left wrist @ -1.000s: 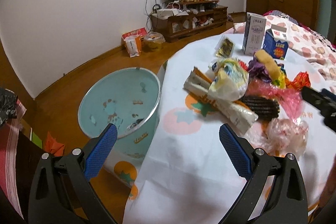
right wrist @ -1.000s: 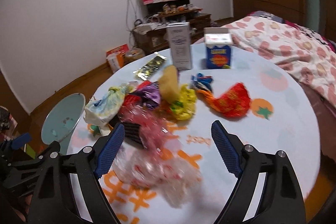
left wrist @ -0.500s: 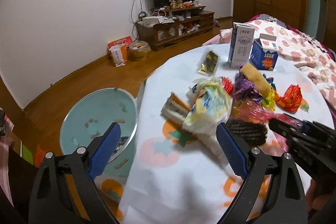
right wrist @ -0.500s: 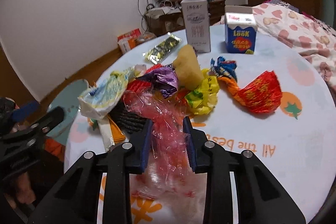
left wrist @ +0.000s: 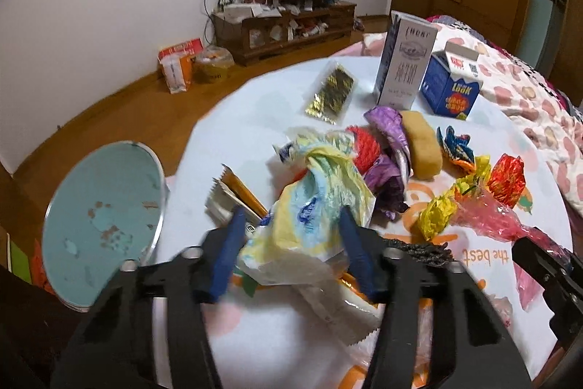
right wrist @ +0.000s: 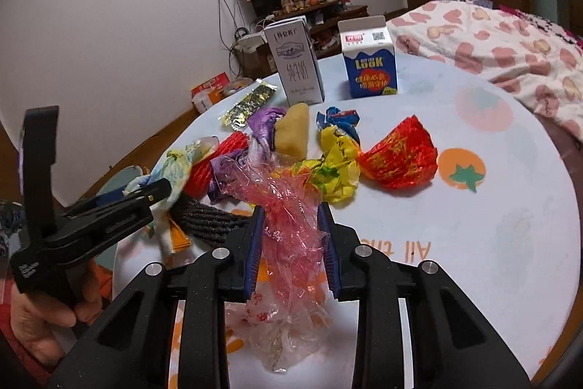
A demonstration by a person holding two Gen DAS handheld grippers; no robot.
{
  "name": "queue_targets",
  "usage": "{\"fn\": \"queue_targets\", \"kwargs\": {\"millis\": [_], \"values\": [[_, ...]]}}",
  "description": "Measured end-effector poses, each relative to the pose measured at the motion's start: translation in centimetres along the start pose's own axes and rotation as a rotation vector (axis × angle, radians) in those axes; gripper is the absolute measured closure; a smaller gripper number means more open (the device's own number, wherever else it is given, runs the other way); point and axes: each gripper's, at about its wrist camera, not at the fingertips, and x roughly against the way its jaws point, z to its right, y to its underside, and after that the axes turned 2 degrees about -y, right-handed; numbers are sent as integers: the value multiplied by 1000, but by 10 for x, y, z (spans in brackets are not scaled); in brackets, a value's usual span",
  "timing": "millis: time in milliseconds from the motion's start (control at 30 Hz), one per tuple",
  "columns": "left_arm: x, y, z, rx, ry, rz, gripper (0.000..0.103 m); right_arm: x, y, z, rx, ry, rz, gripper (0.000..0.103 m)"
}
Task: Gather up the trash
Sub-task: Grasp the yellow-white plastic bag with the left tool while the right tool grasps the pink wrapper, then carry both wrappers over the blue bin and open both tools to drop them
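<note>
From the left wrist, the left gripper (left wrist: 291, 236) is closing its jaws around a crumpled pale yellow and blue bag (left wrist: 320, 206) on the table (left wrist: 237, 119), the blue pads at its sides. A teal bin (left wrist: 105, 217) stands just beside the table edge. The blue carton (left wrist: 452, 86) behind the trash pile reads "LOOK"; the tablecloth print reads "the best".

From the right wrist, the right gripper (right wrist: 293, 250) is clamped on a pink cellophane wrapper (right wrist: 288, 225). A tall white carton (right wrist: 297, 61) stands beside the blue one (right wrist: 370, 61).
</note>
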Motion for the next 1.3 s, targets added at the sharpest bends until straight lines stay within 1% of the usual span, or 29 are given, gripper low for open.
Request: {"fn": "queue_targets", "kwargs": {"millis": [33, 67, 100, 200, 467, 533, 600, 667, 733, 967, 1100, 1300], "values": [[-1, 1, -1, 3, 6, 1, 63, 1, 0, 0, 2, 1, 1, 73], [0, 1, 0, 1, 12, 9, 70, 2, 0, -1, 7, 7, 5, 73], [2, 1, 1, -3, 16, 17, 74, 3, 0, -2, 8, 9, 8, 73], [11, 1, 1, -9, 23, 33, 78, 13, 0, -2, -1, 15, 29, 73], [59, 3, -8, -15, 40, 116, 78, 42, -4, -15, 3, 63, 113, 73], [73, 7, -13, -21, 28, 128, 78, 46, -3, -20, 7, 78, 123, 73], [83, 13, -16, -46, 2, 135, 78, 48, -1, -24, 6, 76, 123, 73], [89, 21, -18, -65, -19, 137, 78, 48, 1, -30, 11, 76, 119, 73], [94, 28, -23, -69, -16, 131, 78, 47, 2, -35, 16, 75, 110, 73], [104, 46, -51, -37, -43, 107, 78, 43, 6, -61, 54, 63, 98, 73], [108, 52, -65, -25, -54, 103, 78, 39, 10, -74, 72, 57, 83, 73], [110, 57, -76, -17, -82, 94, 78, 35, 13, -93, 105, 49, 72, 73]]}}
